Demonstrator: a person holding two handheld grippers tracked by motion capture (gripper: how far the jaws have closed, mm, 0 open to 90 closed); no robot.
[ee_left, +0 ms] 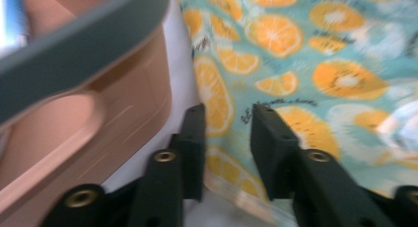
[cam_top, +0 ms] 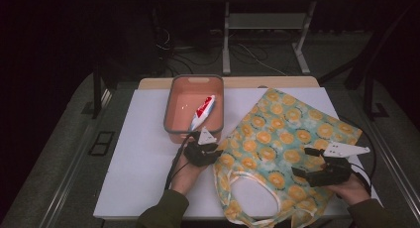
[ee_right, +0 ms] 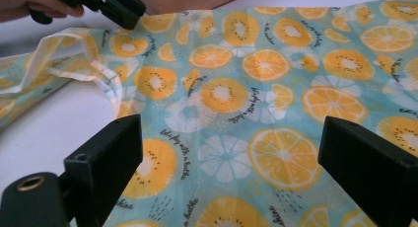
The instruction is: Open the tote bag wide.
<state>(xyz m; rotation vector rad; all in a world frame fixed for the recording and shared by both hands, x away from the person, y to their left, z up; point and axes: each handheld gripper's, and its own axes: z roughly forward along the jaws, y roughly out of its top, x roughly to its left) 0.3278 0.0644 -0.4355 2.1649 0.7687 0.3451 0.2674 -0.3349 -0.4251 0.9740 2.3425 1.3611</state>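
Fabric's the worry here. Orange-print tote bag lies flat on the white table, right of centre, its handles looping toward the near edge. Left gripper sits at the bag's left rim, just beside the near right corner of the salmon bin. In the left gripper view its jaws stand partly apart w/ the cloth edge under them; can't tell if the pads have any cloth, looks like they don't. Right gripper hovers over the bag's near right part, jaws spread wide, nothing between them, cloth well below per the right gripper view.

What could go wrong, as I judge it:
- Left jaws close on one layer only, or on nothing; thin cloth slides out & the mouth won't open.
- Left gripper is v. near the bin wall; a sideways nudge could knock or shove the bin, and the red-and-white tube inside would roll.
- Handle loop is loose and close to both grippers; a jaw could snag it and drag the whole bag instead of lifting one edge.
- Right gripper grabs too far from the rim, so the bag bunches up rather than opening.
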